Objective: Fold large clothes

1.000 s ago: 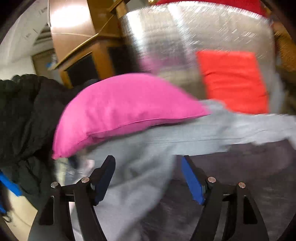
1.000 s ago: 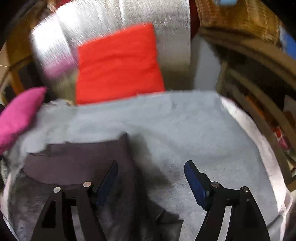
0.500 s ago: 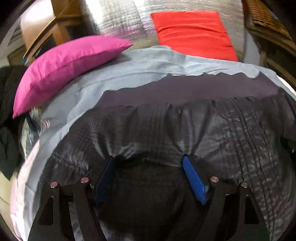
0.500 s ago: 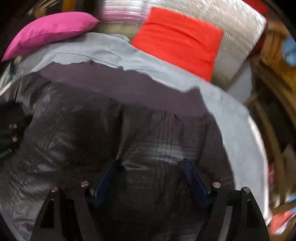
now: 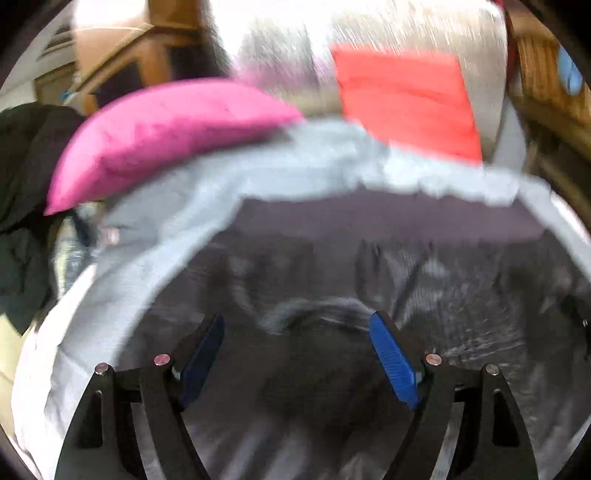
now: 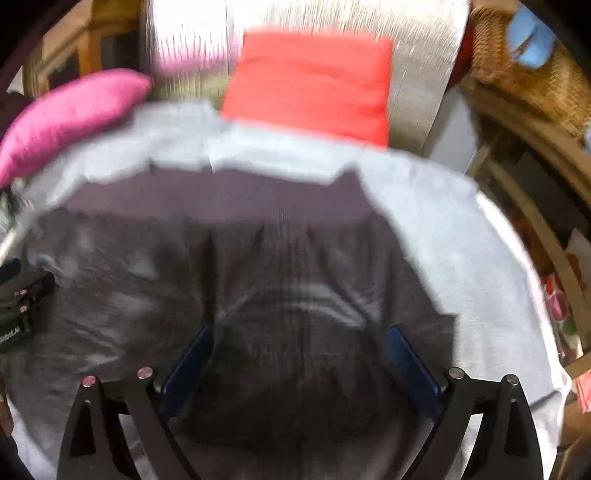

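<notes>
A dark, shiny quilted garment [image 5: 424,280] lies spread on a pale grey sheet [image 5: 122,295], its dull purple lining [image 5: 388,218] showing along the far edge. My left gripper [image 5: 297,317] hangs low over its near part, blue pads [image 5: 391,362] wide apart and jaws opening; dark cloth lies between them, unpressed. My right gripper [image 6: 301,330] stands over the same garment [image 6: 288,266] further right, jaws also opening, with cloth between its fingers [image 6: 188,365] but not pinched. The left gripper's body [image 6: 18,306] shows at the right wrist view's left edge. Both pictures are blurred.
A pink pillow [image 5: 166,125] lies at the sheet's far left, a red cushion [image 5: 406,99] leans on a silvery backrest [image 5: 369,29]. Dark clothes [image 5: 22,192] are heaped at the left. Wooden furniture and a wicker basket [image 6: 517,70] stand to the right.
A second ago both grippers were above the grey sheet near the pillows. They have since come down over the dark garment, and the fingers of both now stand wider apart.
</notes>
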A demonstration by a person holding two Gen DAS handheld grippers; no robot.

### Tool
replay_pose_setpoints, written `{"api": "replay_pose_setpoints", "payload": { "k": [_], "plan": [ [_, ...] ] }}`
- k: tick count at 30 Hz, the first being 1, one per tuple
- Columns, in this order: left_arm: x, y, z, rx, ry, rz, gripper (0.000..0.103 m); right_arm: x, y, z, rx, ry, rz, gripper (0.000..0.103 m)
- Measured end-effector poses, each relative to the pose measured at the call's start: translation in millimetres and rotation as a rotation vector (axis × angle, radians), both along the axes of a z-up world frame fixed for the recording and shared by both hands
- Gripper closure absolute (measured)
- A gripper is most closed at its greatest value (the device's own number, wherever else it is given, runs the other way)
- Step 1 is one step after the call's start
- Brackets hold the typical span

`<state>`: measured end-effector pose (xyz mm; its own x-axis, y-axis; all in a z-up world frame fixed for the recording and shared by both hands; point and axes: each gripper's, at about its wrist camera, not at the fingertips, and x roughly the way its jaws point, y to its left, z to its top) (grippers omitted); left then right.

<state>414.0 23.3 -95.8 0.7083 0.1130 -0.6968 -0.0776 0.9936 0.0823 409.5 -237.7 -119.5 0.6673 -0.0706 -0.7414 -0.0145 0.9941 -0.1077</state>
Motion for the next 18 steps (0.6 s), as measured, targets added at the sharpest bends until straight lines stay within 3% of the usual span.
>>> {"api": "replay_pose_setpoints", "payload": {
  "k": [3, 5, 10, 14, 18],
  "plan": [
    [-24.9, 19.2, 10.8, -0.022, -0.046, 0.036, 0.021, -37.9, 9.2, 27.5, 0.052, -0.089, 0.025, 0.006],
    [-45.1, 31.9, 5.2, 0.002, -0.061, 0.082, 0.021, -61.4, 19.0, 28.8, 0.085, -0.103, 0.046, 0.006],
    [-60.1, 50.8, -37.1, 0.052, 0.021, 0.159, 0.02, -99.1, 43.8, -3.2, 0.063, -0.137, 0.053, 0.006],
    [-59.7, 45.0, -51.3, 0.135, 0.007, 0.151, 0.02, -97.1, 46.9, -42.2, -0.007, -0.104, 0.034, 0.006],
    [-53.6, 46.8, -60.4, 0.115, 0.018, 0.161, 0.019, -91.8, 45.7, -46.0, -0.011, -0.071, 0.013, 0.003]
  ]
}}
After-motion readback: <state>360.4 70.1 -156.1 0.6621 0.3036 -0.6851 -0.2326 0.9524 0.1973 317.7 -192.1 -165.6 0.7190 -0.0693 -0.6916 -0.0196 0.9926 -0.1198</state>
